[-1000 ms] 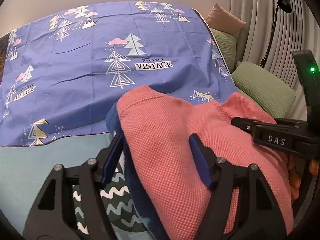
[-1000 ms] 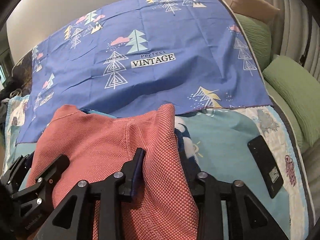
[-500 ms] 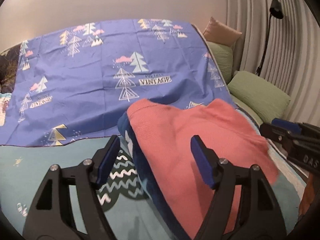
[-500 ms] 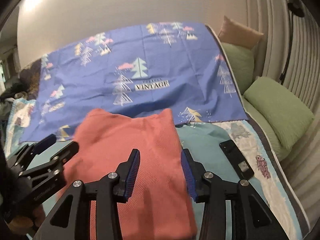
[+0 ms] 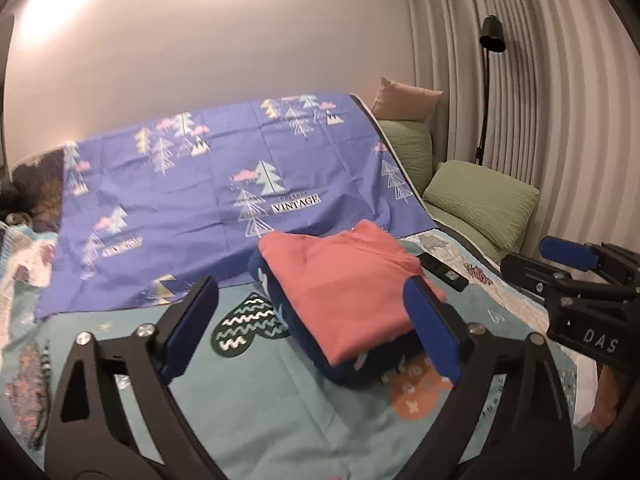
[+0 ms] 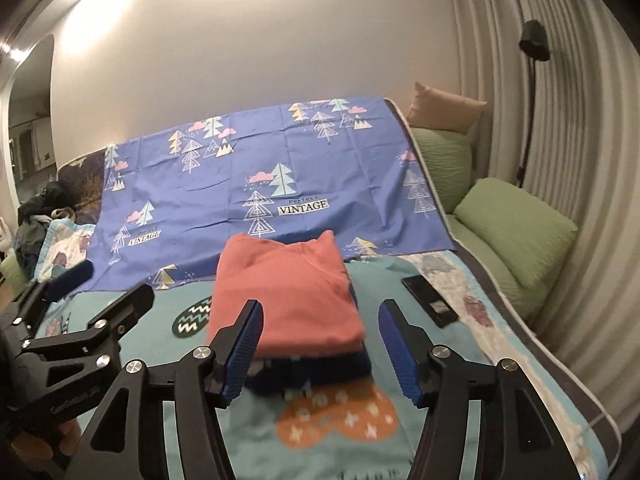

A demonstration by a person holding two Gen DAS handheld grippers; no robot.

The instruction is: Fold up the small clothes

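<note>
- The pink top [image 5: 344, 292] lies folded on a dark blue folded cloth [image 5: 352, 364]. Together they make a small pile on the bed cover [image 5: 248, 408].
- The pile sits just in front of both grippers, out past their tips.
- The left gripper [image 5: 316, 328] is opening wide. Nothing is pinched in it. The pile only shows through the gap from farther off.
- The right gripper [image 6: 320, 350] is opening too, and it holds nothing. The pile lies ahead of it, and no pad touches the cloth.
- I think the fold on this top is done, and the step now is letting go and backing off.
- To do it well, lift both grippers straight away from the pile so no finger hooks an edge and drags it.
- Keep the jaws spread until they are well clear of the cloth.
- The near corner of the pink top looks a bit loose, so take care not to brush it.
- A black phone [image 6: 430, 306] lies to the right of the pile. Steer the right gripper past it.
</note>
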